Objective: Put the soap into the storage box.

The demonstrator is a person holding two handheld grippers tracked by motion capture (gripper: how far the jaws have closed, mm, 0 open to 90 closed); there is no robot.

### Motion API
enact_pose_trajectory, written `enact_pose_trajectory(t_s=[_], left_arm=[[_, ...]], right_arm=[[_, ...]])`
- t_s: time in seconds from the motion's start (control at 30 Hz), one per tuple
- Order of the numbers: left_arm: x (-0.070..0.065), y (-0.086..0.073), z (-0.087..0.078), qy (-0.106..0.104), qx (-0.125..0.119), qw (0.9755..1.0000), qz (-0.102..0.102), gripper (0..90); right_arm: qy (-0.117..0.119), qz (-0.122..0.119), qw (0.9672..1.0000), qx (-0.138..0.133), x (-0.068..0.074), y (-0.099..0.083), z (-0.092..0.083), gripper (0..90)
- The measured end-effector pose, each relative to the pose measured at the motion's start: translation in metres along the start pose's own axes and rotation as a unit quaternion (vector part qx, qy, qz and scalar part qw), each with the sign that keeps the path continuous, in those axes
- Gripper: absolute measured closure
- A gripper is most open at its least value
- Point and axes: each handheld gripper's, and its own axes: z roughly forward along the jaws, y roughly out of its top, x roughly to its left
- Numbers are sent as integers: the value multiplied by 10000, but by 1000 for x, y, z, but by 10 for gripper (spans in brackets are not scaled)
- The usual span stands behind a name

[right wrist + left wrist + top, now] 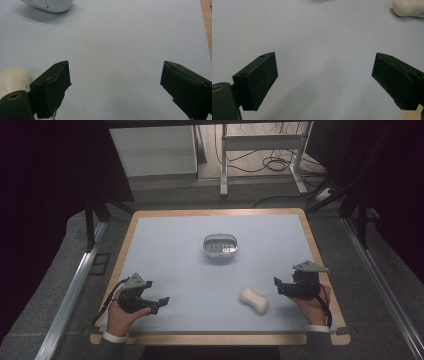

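Soap bar (pixel 254 300): lay on the desk (pixel 175 255) just beside the right gripper (pixel 278 285), apart from the dish (pixel 220 245)
Fingers: both pairs spread, nothing held
Risk: bar judged likely to be nudged or slipped if pinched off-centre

The table (pixel 165 270) is covered by a smooth, matt pale-blue sheet, edged by a border of light wood. Ahead of the right gripper (pixel 115 87), whose black pads (pixel 53 87) look matt, scuffed and frayed at the edges, a glossy white dish (pixel 50 5) of smooth plastic or ceramic is seen. Just beside its left jaw a cream bar (pixel 12 78) with a dull, waxy surface is seen.
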Motion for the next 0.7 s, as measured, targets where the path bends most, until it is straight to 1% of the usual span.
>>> enact_pose_trajectory(t_s=[0.1,0.13,0.3,0.37,0.43,0.47,0.57,0.63,0.7], left_arm=[[1,1,-1,-21,-45,10000,-43,69],[1,1,-1,-26,-42,10000,-47,69],[1,1,2,33,23,10000,-25,69],[1,1,2,18,44,10000,-12,68],[1,1,2,-7,15,10000,-28,69],[2,2,2,-26,-26,10000,-45,69],[3,2,1,34,9,10000,-11,70],[2,2,1,-19,-34,10000,-28,69],[2,2,0,-28,-42,10000,-28,70]], right_arm=[[52,3,10000,-20,0,0,0,95],[68,-38,10000,6,0,0,1,98],[120,-88,9999,59,0,-1,2,107],[127,-115,9998,102,-1,-2,3,108],[144,-147,9997,134,0,-3,4,116],[145,-195,9994,229,2,-5,3,119],[117,-160,9997,167,3,-1,1,134],[137,-144,9997,135,3,0,0,141],[156,-167,9997,125,5,2,0,147]])
